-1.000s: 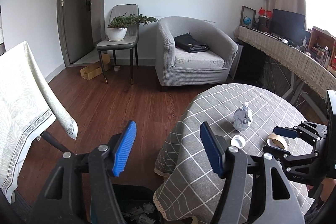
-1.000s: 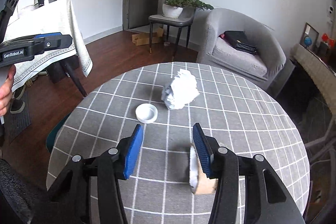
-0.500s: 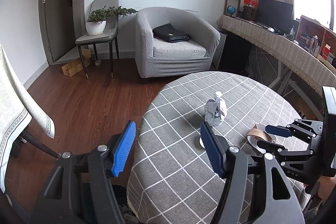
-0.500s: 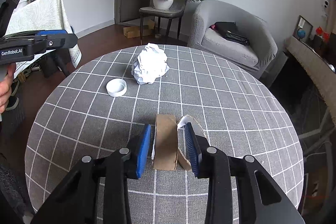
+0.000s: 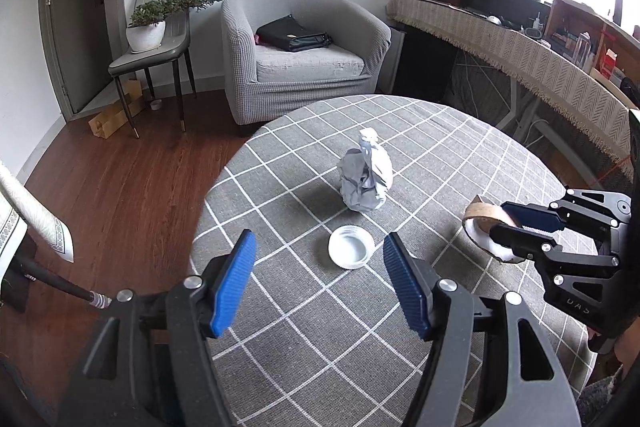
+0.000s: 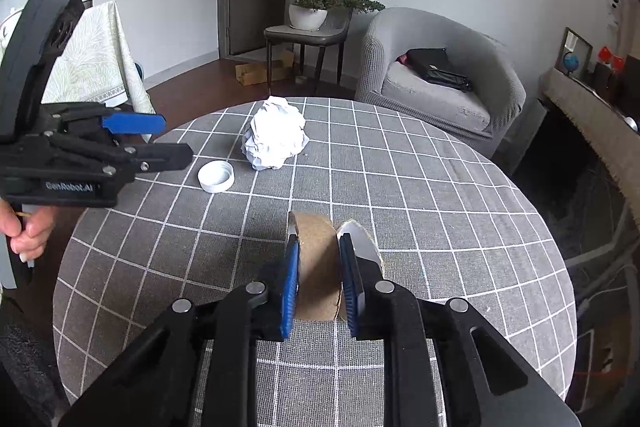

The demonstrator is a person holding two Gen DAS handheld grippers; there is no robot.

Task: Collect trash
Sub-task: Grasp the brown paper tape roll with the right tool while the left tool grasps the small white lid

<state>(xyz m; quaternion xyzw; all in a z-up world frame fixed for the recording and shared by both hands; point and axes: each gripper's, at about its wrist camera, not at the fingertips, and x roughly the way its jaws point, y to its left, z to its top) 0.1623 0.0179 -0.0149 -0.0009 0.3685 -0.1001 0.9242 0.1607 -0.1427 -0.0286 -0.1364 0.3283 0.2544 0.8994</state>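
On a round table (image 6: pixel 460 195) under a grey checked cloth, before an armchair (image 6: pixel 440 75) and wood floor, the right gripper (image 6: pixel 318 279) has just closed on a cardboard roll (image 6: pixel 316 259), while the left gripper (image 5: pixel 316 283) gapes, empty, near a white cap (image 5: pixel 351 247) and crumpled paper (image 5: pixel 366 183).

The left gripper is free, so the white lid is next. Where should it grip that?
Grip the lid across its thin rim, coming straight down from above with the open left gripper: it lies flat, open side up, so only the rim offers opposite faces.
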